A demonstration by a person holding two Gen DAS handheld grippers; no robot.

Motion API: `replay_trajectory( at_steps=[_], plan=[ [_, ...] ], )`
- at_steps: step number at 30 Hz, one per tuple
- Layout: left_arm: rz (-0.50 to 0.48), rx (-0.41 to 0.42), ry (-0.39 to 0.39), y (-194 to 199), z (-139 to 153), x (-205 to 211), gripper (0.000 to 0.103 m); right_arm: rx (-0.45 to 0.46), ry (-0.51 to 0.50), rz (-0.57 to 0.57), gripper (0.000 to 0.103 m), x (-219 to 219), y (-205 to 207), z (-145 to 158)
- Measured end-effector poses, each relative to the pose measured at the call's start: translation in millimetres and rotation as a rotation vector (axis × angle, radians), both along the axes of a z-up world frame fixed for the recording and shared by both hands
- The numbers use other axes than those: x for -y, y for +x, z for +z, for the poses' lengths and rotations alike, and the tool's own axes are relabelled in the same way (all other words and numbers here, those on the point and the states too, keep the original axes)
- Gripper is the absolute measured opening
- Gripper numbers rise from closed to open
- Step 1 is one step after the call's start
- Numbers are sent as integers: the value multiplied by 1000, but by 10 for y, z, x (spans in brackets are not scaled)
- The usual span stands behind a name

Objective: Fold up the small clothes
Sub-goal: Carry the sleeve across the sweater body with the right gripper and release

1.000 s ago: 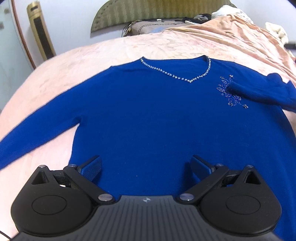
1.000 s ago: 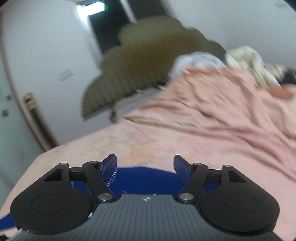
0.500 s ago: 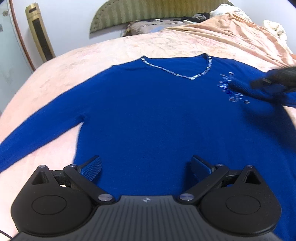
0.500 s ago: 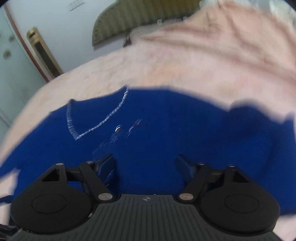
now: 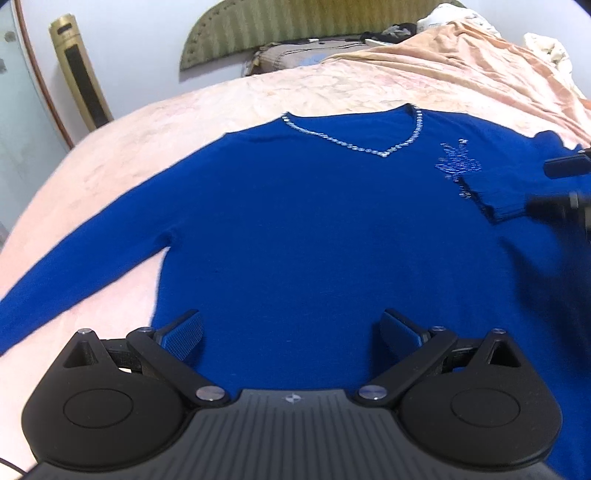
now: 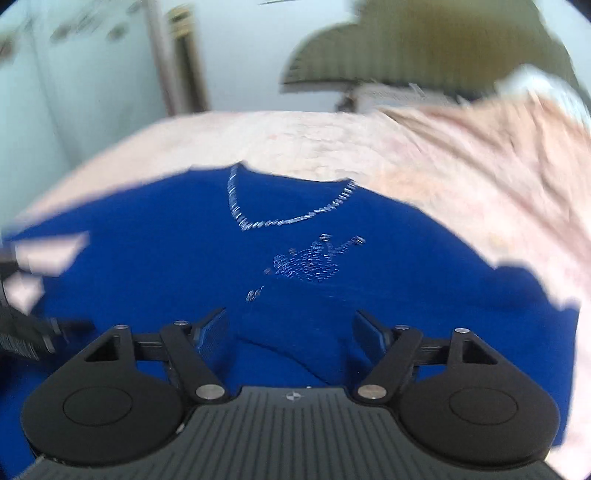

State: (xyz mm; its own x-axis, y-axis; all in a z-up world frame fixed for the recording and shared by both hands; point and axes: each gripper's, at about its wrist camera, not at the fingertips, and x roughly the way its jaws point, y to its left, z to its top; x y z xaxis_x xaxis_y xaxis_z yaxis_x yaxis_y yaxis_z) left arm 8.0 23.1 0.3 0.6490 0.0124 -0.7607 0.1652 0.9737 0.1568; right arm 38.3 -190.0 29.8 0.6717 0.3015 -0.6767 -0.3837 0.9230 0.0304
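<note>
A royal-blue V-neck sweater (image 5: 295,229) lies face up on the bed, with a beaded neckline (image 5: 369,147) and a sparkly motif (image 5: 458,162) on the chest. One sleeve (image 5: 74,266) stretches out to the left. The other sleeve is folded in, its cuff (image 5: 491,199) lying just below the motif. My left gripper (image 5: 291,332) hovers open over the lower hem, holding nothing. My right gripper (image 6: 290,332) is open above the folded-in cuff (image 6: 288,325). In the left wrist view the right gripper (image 5: 537,185) shows at the right edge, blurred.
The bed has a pale pink cover (image 5: 184,122). A crumpled peach blanket (image 5: 480,66) is heaped at the far right, with a pillow (image 5: 295,59) and a green headboard (image 5: 295,33) behind. A gold standing unit (image 5: 81,81) is by the wall at left.
My right gripper swung from facing the headboard down over the sweater's chest, rolling as it came. The folded-in cuff slid off the motif toward the right. My left gripper stayed put.
</note>
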Motion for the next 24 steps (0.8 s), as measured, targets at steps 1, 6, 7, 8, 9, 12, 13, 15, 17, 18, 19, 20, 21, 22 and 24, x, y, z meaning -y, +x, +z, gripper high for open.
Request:
replay_trajectory(
  at_steps=[1, 6, 7, 8, 9, 12, 13, 15, 17, 18, 19, 20, 21, 22, 24],
  plan=[
    [8, -3, 1, 13, -4, -9, 103, 38, -83, 45, 75, -136, -81, -26],
    [15, -35, -47, 39, -6, -36, 103, 148, -494, 139, 74, -719, -227, -343],
    [12, -36, -48, 32, -2, -30, 103, 158, -520, 138, 73, -785, -216, -395],
    [9, -32, -45, 18, 0, -27, 103, 167, -528, 137, 71, -797, -219, -417],
    [8, -29, -40, 7, 2, -24, 103, 177, -528, 132, 69, -840, -196, -467],
    [11, -19, -28, -1, 21, -40, 103, 170, -447, 105, 41, -801, -123, -433],
    [14, -17, -27, 0, 31, -54, 103, 144, -396, 83, 33, -754, -58, -417],
    [24, -11, -27, 11, 45, -90, 103, 114, -294, 32, 16, -661, -4, -384],
    [33, -12, -29, 32, 47, -126, 103, 103, -210, -23, 7, -560, 59, -379],
    [36, -13, -31, 43, 47, -141, 103, 106, -163, -54, 6, -503, 55, -345],
    [39, -16, -33, 56, 47, -154, 103, 111, -108, -87, 6, -429, 50, -292],
    [40, -17, -35, 71, 49, -165, 103, 118, -55, -121, 6, -344, 52, -232],
    [40, -17, -36, 76, 54, -174, 103, 130, -1, -160, 6, -241, 48, -143],
    [39, -16, -38, 81, 63, -183, 103, 147, 49, -202, 6, -124, 55, -35],
    [38, -6, -42, 77, 86, -218, 103, 185, 141, -296, 6, 169, 95, 214]
  ],
)
